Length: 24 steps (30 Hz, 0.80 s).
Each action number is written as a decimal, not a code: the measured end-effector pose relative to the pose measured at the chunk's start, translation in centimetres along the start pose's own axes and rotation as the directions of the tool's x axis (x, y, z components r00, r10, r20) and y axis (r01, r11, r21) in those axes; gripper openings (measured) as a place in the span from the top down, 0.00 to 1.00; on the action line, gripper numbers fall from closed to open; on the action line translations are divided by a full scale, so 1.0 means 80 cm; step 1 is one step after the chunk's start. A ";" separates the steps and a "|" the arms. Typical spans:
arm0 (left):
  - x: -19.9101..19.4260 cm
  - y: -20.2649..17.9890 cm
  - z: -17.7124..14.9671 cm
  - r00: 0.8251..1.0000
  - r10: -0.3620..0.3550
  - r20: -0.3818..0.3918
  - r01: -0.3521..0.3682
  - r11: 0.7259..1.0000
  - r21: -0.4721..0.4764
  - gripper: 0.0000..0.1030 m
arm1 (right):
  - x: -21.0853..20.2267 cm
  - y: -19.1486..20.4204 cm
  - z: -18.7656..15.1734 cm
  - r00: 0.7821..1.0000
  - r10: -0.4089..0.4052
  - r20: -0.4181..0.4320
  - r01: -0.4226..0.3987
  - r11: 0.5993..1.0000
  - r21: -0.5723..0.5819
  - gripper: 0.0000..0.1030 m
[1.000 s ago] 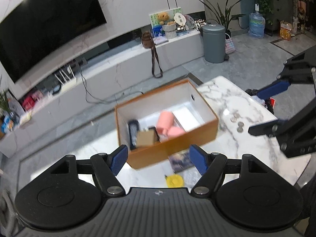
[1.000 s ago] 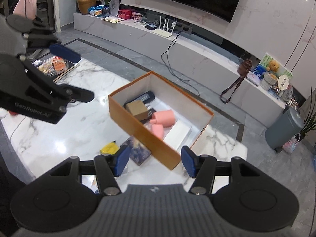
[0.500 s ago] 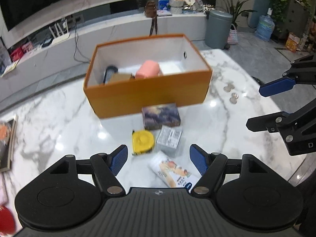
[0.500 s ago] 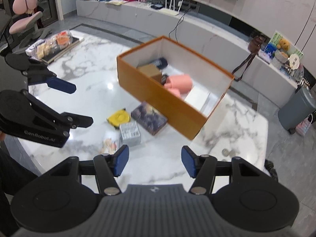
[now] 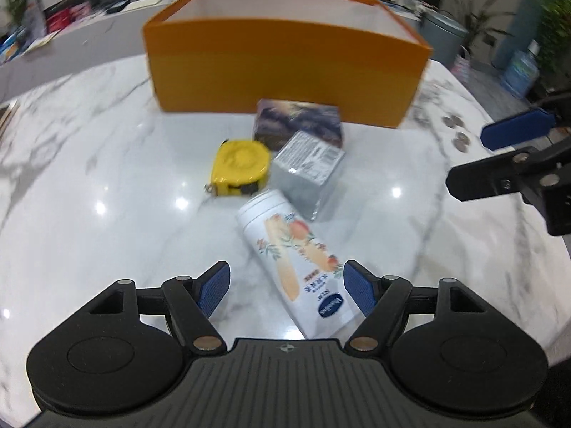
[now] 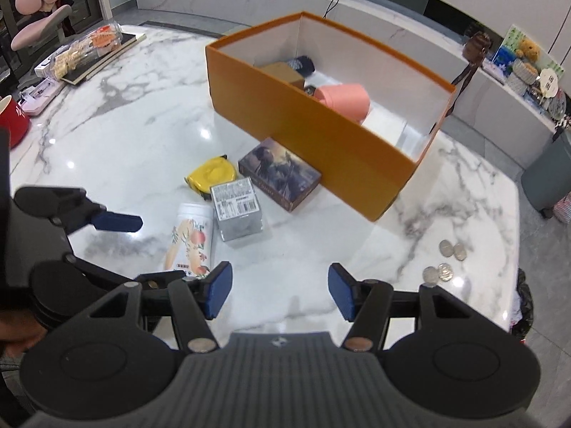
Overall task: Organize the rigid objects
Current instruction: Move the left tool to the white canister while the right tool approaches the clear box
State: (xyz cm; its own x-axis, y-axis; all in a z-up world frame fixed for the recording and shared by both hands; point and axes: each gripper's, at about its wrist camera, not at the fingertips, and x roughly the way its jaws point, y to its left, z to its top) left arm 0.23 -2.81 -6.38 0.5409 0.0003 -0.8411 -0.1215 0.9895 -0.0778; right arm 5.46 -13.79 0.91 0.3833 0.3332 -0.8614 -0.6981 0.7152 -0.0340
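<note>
An orange box (image 6: 321,135) stands open on the marble table (image 6: 125,132), holding pink rolls (image 6: 344,101), a brown carton (image 6: 282,73) and a dark item (image 6: 301,62). In front of it lie a dark picture box (image 5: 299,121), a yellow tape measure (image 5: 239,164), a grey packet (image 5: 307,167) and a white can with a peach print (image 5: 296,260) on its side. My left gripper (image 5: 287,290) is open, its fingers either side of the can's near end and apart from it. My right gripper (image 6: 280,290) is open over bare marble, to the right of the can.
Several coins (image 6: 444,260) lie near the table's right edge. A red cup (image 6: 10,121) and a tray with a snack pack (image 6: 85,50) sit at the far left. A grey bin (image 6: 549,178) stands on the floor beyond the table.
Both grippers have come down toward the table and the loose objects look much nearer. The left view has rolled level, and the white can now lies between its fingers.
</note>
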 end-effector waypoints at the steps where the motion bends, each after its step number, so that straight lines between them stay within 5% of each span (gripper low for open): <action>1: 0.004 0.002 -0.003 1.000 0.003 0.003 -0.003 1.000 -0.019 0.17 | 0.005 0.000 0.000 1.000 0.009 0.001 -0.009 1.000 0.000 0.42; 13: 0.023 0.003 -0.012 0.995 -0.003 0.100 0.020 0.985 -0.171 0.15 | 0.064 0.011 0.030 0.999 0.035 0.035 -0.036 0.999 0.000 0.37; 24: 0.026 0.002 -0.016 0.985 0.043 0.165 -0.019 0.989 -0.147 0.18 | 0.118 0.029 0.045 0.998 0.068 0.003 -0.068 0.997 -0.040 0.39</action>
State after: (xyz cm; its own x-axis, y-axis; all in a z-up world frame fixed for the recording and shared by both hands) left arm 0.32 -2.84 -8.84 0.6651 0.0669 -0.7438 -0.2526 0.9574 -0.1398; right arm 9.67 -6.79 -5.46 0.3365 0.3825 -0.8605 -0.7462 0.6657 0.0041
